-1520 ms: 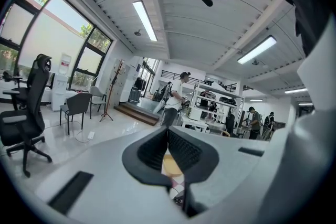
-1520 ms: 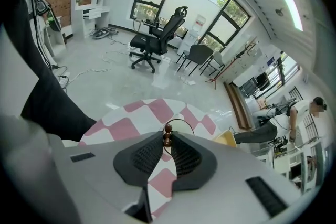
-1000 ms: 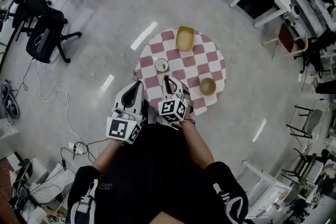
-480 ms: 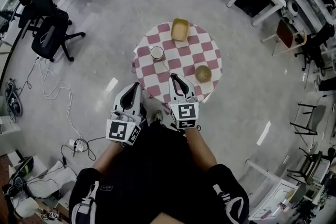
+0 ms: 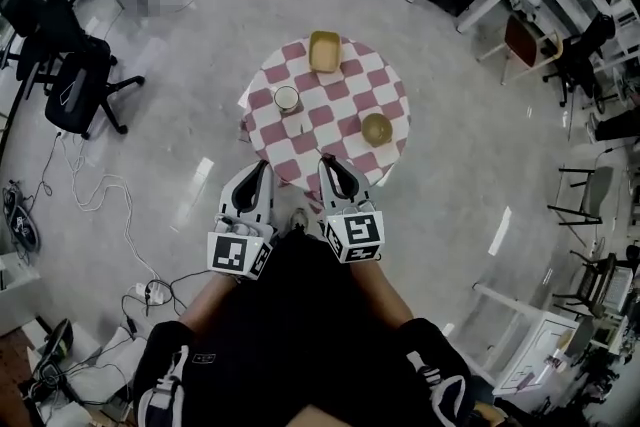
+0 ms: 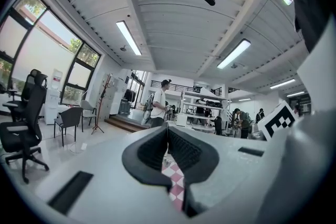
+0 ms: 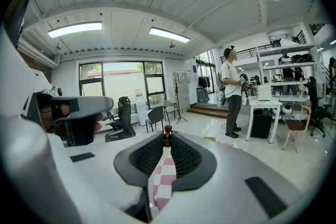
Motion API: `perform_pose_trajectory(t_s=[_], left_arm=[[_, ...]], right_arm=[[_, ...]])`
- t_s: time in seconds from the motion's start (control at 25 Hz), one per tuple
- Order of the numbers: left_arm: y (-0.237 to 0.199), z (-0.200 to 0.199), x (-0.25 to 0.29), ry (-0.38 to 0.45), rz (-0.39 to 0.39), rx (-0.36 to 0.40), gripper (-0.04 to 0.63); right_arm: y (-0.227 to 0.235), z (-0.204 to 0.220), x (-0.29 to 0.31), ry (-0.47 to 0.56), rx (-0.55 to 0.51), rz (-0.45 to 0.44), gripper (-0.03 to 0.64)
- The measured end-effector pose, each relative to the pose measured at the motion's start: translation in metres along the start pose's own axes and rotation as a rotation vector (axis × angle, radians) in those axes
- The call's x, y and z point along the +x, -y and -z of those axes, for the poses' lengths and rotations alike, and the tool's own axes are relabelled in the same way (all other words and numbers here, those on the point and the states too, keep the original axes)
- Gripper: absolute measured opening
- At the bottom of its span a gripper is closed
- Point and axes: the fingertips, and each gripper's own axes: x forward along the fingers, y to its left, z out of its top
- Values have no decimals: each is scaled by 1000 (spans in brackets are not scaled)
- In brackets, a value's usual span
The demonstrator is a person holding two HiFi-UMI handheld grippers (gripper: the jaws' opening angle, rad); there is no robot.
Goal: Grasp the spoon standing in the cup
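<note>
In the head view, the round table with the pink-and-white checked cloth [image 5: 337,101] is lying further from the person than a second ago. The right hand-held gripper [image 5: 326,160], which was reaching over the cloth near the small white cup [image 5: 287,98], is now hanging only at the near edge of the table, well apart from that cup. The left hand-held gripper [image 5: 262,166] is staying beside it over the grey floor, off the table. I am judging that the grasp is not begun and the whole approach to the cup is still to be made. The cup is standing on the left part of the cloth, with the yellow rectangular dish [image 5: 324,51] at the far edge and the olive round bowl [image 5: 376,129] on the right part. The spoon in it is too small to be made out. In the left gripper view, the two black ribbed jaws are pressing together at the tips with nothing between them, and only a strip of the checked cloth is showing below them. In the right gripper view, the jaws are likewise closed on nothing, leaving a thin slit through which the cloth is showing, and the cup is not appearing there. As for writing, only the black-and-white square markers on the gripper cubes [image 5: 353,235] are showing, and no brand or word can be read
</note>
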Motion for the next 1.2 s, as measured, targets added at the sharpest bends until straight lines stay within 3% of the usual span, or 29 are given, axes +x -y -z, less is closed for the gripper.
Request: perform_pose_trajectory(t_s=[0.32,1.2], left_arm=[[-19,4,-6,-16,56,-1,11],[-43,3,-19,-20,90,-29,11]], right_arm=[[-22,-1,-1,5,23,40,60],[-49,-3,7,7,23,67,60]])
